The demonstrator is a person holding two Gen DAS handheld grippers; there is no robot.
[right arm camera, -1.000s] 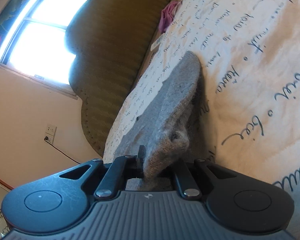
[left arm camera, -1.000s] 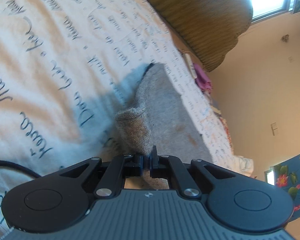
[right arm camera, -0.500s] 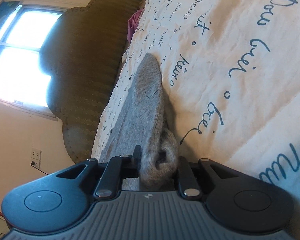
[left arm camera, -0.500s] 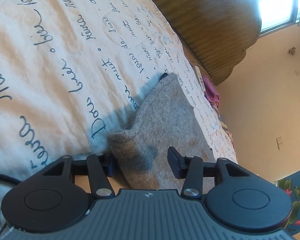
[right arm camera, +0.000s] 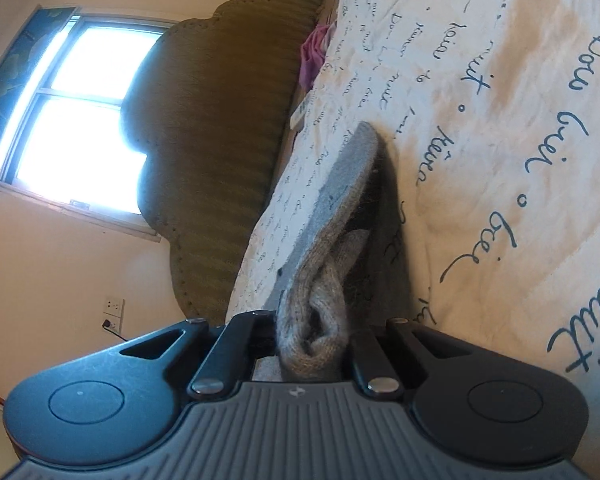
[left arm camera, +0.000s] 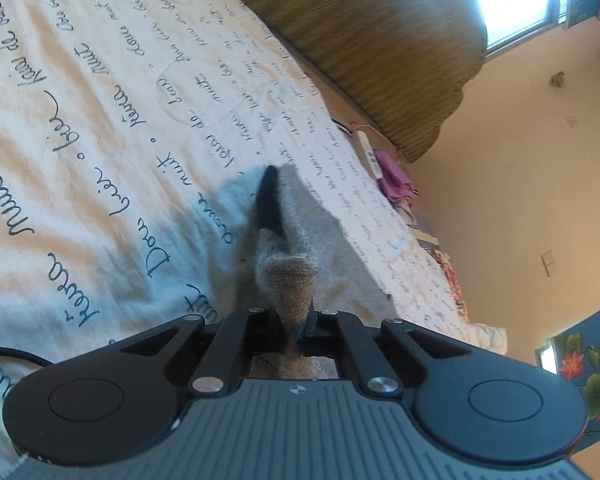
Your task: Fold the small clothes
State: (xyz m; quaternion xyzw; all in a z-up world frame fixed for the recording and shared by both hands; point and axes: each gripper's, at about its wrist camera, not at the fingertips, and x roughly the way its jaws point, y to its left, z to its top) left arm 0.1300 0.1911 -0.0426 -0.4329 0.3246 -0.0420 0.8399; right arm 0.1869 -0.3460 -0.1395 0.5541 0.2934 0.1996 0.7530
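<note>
A small grey knit garment lies on the bed cover, which is cream with dark script, and its near end is raised off the cover. In the left wrist view my left gripper is shut on a bunched fold of that near end. A dark strip shows along the garment's far edge. In the right wrist view the same grey garment runs away from me as a raised flap. My right gripper is shut on its rolled, bunched edge. The fingertips of both grippers are buried in the fabric.
An olive padded headboard stands at the bed's far end, with a pink cloth and a white power strip beside it. A bright window and bare walls lie beyond. A black cable lies on the cover near my left gripper.
Half a second ago my left gripper stood open over the garment; now it is shut on a fold again and has risen. The right gripper has kept its grip throughout.
</note>
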